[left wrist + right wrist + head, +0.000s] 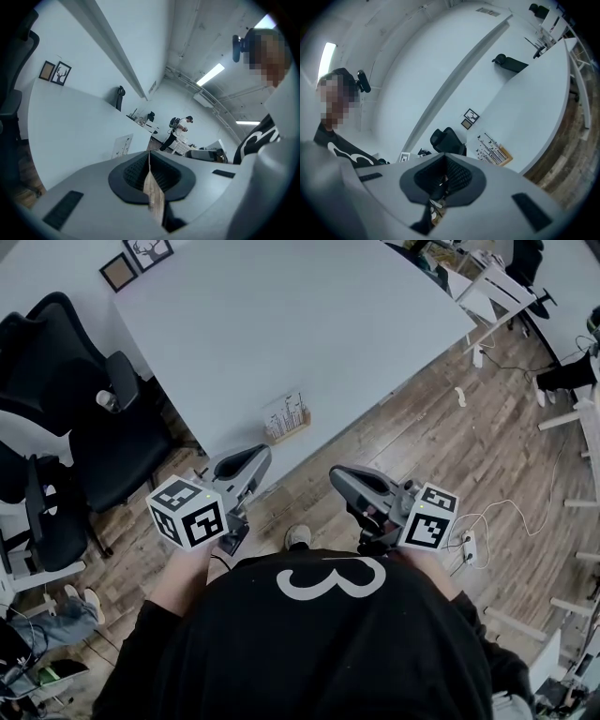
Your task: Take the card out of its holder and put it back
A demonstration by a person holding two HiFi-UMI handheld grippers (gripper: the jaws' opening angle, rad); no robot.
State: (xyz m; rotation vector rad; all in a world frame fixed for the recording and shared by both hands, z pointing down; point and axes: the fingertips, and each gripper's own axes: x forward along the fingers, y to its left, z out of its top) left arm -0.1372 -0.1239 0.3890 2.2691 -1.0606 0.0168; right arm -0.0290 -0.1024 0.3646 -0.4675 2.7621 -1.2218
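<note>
Cool, even light falls from ceiling strip lamps (209, 75), glaring white (one also in the right gripper view). Both gripper views bulge, corners vignetted black; the left gripper (149, 164) near the lens looks soft.

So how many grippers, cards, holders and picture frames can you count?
Left gripper and right gripper: 2
Card: 1
Wooden holder: 1
Picture frames: 2
Total: 6
</note>
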